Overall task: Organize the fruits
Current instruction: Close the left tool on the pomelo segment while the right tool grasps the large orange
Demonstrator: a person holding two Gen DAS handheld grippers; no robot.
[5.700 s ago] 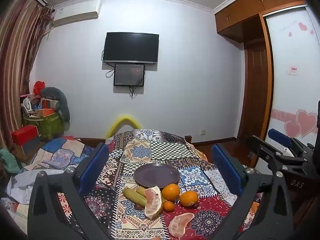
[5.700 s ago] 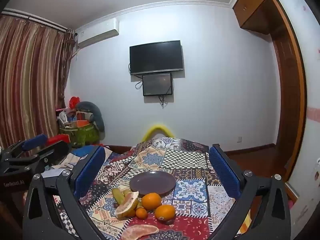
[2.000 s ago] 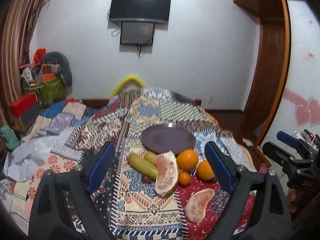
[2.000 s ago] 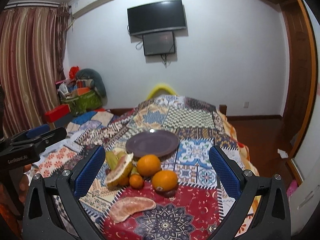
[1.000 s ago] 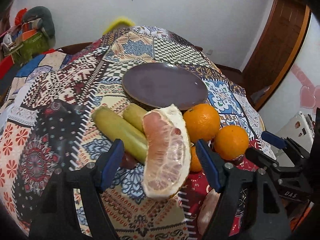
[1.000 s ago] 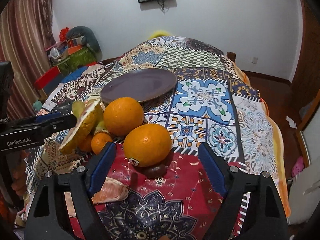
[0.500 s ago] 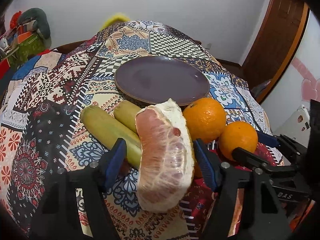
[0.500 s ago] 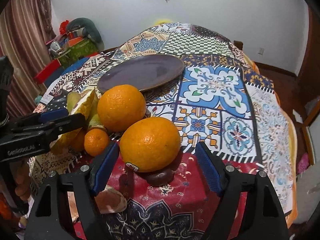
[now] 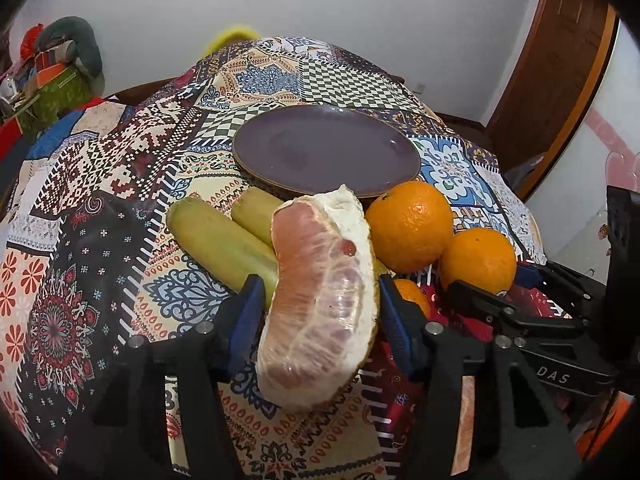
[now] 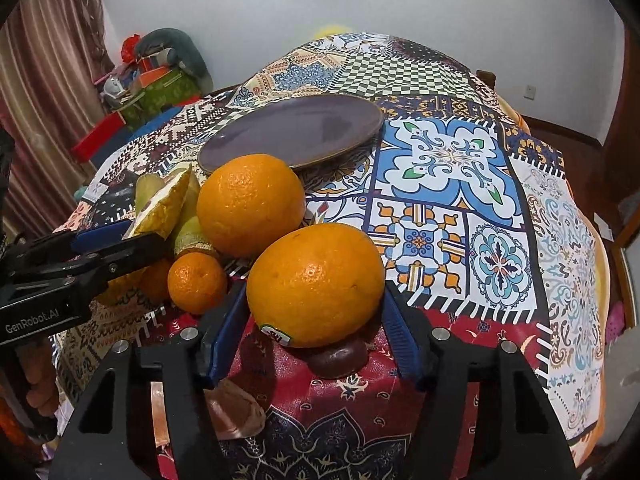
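1. Count: one plate (image 9: 326, 152), two big oranges, one small orange (image 10: 197, 282), one pomelo wedge (image 9: 320, 300), one peeled segment (image 10: 236, 412), two green stalks (image 9: 216, 240) and one brown lump (image 10: 338, 356).
2. All of it sits on the table (image 10: 592, 320), which is covered by a patchwork cloth (image 10: 440, 160).
3. Edges: the fruit is bunched just in front of the plate's near rim. The back orange (image 10: 250, 204) overlaps that rim in the right wrist view.
4. Room: bare cloth runs from the fruit to the table's right edge, where the cloth drops away. The plate shows its whole purple face.
5. Your left gripper (image 9: 320, 284) has its jaws closing, with the pomelo wedge between them. A sliver of gap shows on the stalk side, so they are not yet clamped.
6. Your right gripper (image 10: 313, 290) has its jaws closing around the front orange (image 10: 316, 284). Both pads meet its sides.
7. The two grippers work side by side, close together.
8. The pomelo wedge stands on edge against the stalks, with its pink flesh toward your camera and white pith along the top.
9. The front orange is glossy, carries a sticker low on its skin and rests on the brown lump. The small orange lies just beside it.
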